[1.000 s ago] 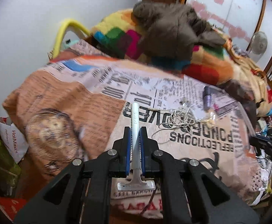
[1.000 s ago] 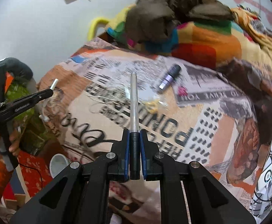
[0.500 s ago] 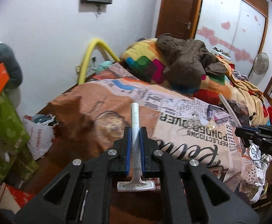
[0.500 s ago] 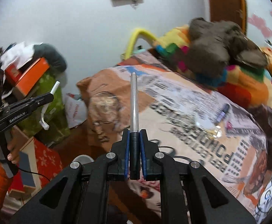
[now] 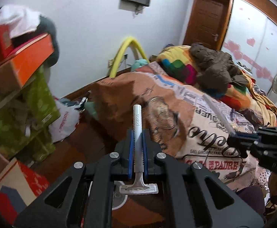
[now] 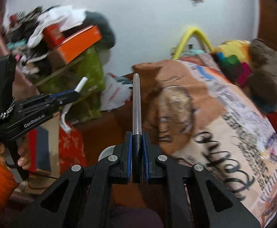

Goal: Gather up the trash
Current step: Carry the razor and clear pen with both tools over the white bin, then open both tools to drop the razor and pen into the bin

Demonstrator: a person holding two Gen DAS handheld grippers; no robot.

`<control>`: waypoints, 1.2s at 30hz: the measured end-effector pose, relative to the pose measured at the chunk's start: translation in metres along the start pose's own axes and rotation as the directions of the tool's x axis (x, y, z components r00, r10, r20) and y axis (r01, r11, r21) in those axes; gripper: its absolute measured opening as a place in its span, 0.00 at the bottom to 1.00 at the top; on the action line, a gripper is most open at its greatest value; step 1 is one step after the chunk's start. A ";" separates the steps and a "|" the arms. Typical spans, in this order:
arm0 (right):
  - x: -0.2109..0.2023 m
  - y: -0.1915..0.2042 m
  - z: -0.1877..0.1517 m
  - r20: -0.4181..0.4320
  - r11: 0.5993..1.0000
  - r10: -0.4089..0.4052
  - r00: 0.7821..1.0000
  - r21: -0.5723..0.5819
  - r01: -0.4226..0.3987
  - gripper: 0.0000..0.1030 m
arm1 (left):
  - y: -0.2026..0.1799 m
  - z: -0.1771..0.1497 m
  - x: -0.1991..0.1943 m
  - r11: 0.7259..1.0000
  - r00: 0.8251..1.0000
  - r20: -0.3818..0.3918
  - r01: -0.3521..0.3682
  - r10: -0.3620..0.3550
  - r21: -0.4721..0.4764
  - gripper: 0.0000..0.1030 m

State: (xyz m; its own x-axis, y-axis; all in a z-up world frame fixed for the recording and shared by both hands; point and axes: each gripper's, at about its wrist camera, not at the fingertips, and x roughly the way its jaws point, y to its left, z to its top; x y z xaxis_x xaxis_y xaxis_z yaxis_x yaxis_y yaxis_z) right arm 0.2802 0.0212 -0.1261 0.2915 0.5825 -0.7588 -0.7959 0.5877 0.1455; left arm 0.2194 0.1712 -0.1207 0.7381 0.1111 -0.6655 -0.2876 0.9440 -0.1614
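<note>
Bedroom clutter fills both my views: a bed [image 5: 210,133] under a newsprint-patterned cover, a colourful blanket [image 5: 178,64] and a brown jacket [image 5: 214,70] heaped at its far end, and against the white wall a stack of green boxes [image 5: 33,102] topped by an orange box [image 5: 28,62]. On the wooden floor beside the bed lies a white plastic bag [image 5: 64,121].

My left gripper [image 5: 137,142] has its fingers closed tight on a disposable razor [image 5: 137,133], handle pointing forward, blade head hanging back towards me. My right gripper [image 6: 137,146] is likewise clamped shut, on a pen [image 6: 136,102] with a clear barrel that sticks straight out ahead. Both pieces of trash are held in the air off the edge of the bed, over the floor.

So I judge the picking-up done for these two, and the dropping-off not yet. A pale round rim [image 5: 117,195] shows low behind the razor head; it may be the bin, though too little of it shows to be sure. Whether more trash remains on the bed I cannot tell, blurred as the cover is.
</note>
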 end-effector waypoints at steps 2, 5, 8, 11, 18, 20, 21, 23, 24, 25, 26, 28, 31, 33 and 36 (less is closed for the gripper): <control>0.013 0.014 -0.001 -0.019 0.999 0.038 0.999 -0.011 -0.038 0.09 | 0.015 -0.010 0.000 0.999 1.000 -0.014 -0.010 0.010 -0.030 0.07; 0.034 0.031 -0.002 -0.050 0.996 0.088 0.995 -0.011 -0.089 0.09 | 0.034 -0.028 0.002 0.997 0.999 -0.035 -0.037 0.034 -0.065 0.07; 0.057 0.044 -0.005 -0.092 0.992 0.123 0.988 -0.005 -0.124 0.09 | 0.051 -0.044 0.007 0.994 0.997 -0.063 -0.053 0.047 -0.099 0.07; 0.078 0.052 -0.010 -0.137 0.990 0.139 0.981 0.000 -0.141 0.09 | 0.063 -0.063 0.016 0.990 0.993 -0.100 -0.072 0.059 -0.124 0.07; 0.134 0.064 -0.038 -0.284 0.990 0.136 0.949 0.005 -0.140 0.09 | 0.091 -0.110 0.053 0.977 0.974 -0.219 -0.097 0.054 -0.192 0.07; 0.151 0.067 -0.047 -0.332 0.989 0.140 0.933 0.011 -0.144 0.09 | 0.095 -0.124 0.062 0.974 0.967 -0.249 -0.106 0.053 -0.203 0.07; 0.158 0.068 -0.049 -0.350 0.989 0.140 0.926 0.011 -0.145 0.09 | 0.098 -0.129 0.067 0.972 0.963 -0.265 -0.108 0.050 -0.209 0.07; 0.176 0.072 -0.054 -0.394 0.990 0.131 0.910 -0.002 -0.143 0.09 | 0.104 -0.142 0.079 0.968 0.954 -0.299 -0.106 0.033 -0.229 0.07; 0.183 0.073 -0.056 -0.409 0.990 0.123 0.904 -0.009 -0.138 0.09 | 0.106 -0.147 0.085 0.966 0.949 -0.314 -0.110 0.032 -0.235 0.07; 0.187 0.074 -0.055 -0.418 0.991 0.118 0.901 -0.014 -0.136 0.09 | 0.109 -0.152 0.091 0.965 0.943 -0.330 -0.119 0.036 -0.235 0.07; 0.193 0.075 -0.055 -0.428 0.991 0.111 0.897 -0.021 -0.132 0.09 | 0.111 -0.155 0.096 0.964 0.938 -0.344 -0.128 0.041 -0.234 0.07; 0.201 0.076 -0.053 -0.437 0.991 0.104 0.893 -0.026 -0.129 0.09 | 0.116 -0.162 0.106 0.961 0.930 -0.365 -0.135 0.039 -0.242 0.07; 0.210 0.077 -0.046 -0.433 0.992 0.105 0.895 -0.023 -0.128 0.09 | 0.124 -0.168 0.117 0.954 0.922 -0.385 -0.144 0.032 -0.265 0.07; 0.212 0.079 -0.041 -0.420 0.991 0.106 0.901 -0.028 -0.129 0.09 | 0.130 -0.168 0.125 0.948 0.922 -0.387 -0.140 0.019 -0.285 0.07; 0.213 0.082 -0.036 -0.407 0.988 0.130 0.904 -0.025 -0.153 0.10 | 0.135 -0.162 0.130 0.943 0.927 -0.376 -0.127 0.003 -0.306 0.07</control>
State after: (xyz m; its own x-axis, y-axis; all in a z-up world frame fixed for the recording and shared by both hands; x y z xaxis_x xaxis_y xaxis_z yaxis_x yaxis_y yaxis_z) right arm 0.2584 0.1731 -0.2983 -0.0555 0.3746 -0.9255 -0.8440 0.4777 0.2439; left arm 0.1775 0.2622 -0.3470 0.4536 -0.0112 -0.8911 -0.5520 0.7815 -0.2908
